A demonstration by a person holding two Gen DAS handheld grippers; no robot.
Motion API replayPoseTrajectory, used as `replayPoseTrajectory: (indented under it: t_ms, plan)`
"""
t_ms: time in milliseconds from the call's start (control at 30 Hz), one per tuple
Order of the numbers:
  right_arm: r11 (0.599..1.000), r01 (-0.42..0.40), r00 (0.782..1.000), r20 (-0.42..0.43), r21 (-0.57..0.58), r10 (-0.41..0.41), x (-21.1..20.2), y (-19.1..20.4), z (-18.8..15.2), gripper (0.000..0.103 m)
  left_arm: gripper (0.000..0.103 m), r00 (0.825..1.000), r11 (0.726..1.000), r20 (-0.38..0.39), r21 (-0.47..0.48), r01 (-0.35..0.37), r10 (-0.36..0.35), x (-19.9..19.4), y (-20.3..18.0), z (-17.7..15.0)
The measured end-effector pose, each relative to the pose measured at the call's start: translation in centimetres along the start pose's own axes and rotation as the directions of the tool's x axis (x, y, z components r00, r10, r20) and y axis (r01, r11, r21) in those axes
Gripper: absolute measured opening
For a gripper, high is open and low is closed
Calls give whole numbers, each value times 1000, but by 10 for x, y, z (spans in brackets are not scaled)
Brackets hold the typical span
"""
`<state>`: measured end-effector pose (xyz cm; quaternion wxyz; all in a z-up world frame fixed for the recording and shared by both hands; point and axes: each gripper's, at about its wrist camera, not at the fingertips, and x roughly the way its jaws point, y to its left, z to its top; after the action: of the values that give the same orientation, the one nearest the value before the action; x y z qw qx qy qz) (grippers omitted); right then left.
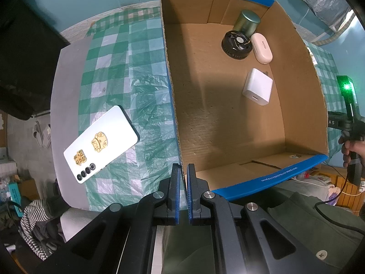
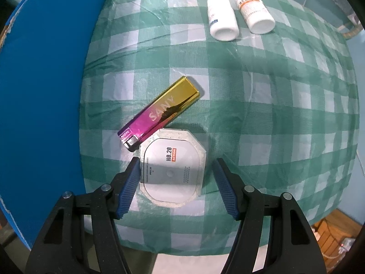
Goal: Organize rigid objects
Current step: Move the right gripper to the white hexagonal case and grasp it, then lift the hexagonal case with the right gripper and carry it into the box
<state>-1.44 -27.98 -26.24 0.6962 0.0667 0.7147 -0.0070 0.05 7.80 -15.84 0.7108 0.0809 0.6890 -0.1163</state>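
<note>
My left gripper (image 1: 183, 171) is shut on the near left wall of an open cardboard box (image 1: 173, 105) with blue outer sides. Inside the box lie a white charger (image 1: 257, 86), a pinkish earbud case (image 1: 262, 48), a black round part (image 1: 236, 44) and a metal tin (image 1: 246, 22). A white phone (image 1: 100, 146) with gold stickers lies on the checked cloth left of the box. My right gripper (image 2: 176, 166) is open, its fingers on either side of a white octagonal packet (image 2: 172, 166). An iridescent lighter (image 2: 159, 111) lies just beyond it.
Two white pill bottles (image 2: 222, 18) (image 2: 254, 10) lie on their sides at the far edge of the green checked tablecloth (image 2: 273, 91). The box's blue side (image 2: 43, 91) stands left of the right gripper. The table's near edge is close behind both grippers.
</note>
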Motion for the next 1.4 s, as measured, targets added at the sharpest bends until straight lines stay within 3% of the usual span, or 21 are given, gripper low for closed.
replayPoseTrajectory:
  t_ms: [67,133,467,1400]
  plan:
    - [1000,9,1000,4,-11,-9,1,1,0,64,5,1000,1000,-1,1,-1,1,0,0,0]
    - [1000,15,1000,12,-21,-15,3,12,-2,55,5,1000,1000,-1,2,-1,1,0,0,0]
    - [997,43,999,-2,-67,-43,2,38,9,53,5,1000,1000,-2,1,0,0,0,0,-1]
    - [980,-4,997,76,-197,19,-102,64,46,53,5,1000,1000,-5,4,-3,3,2,-1,1]
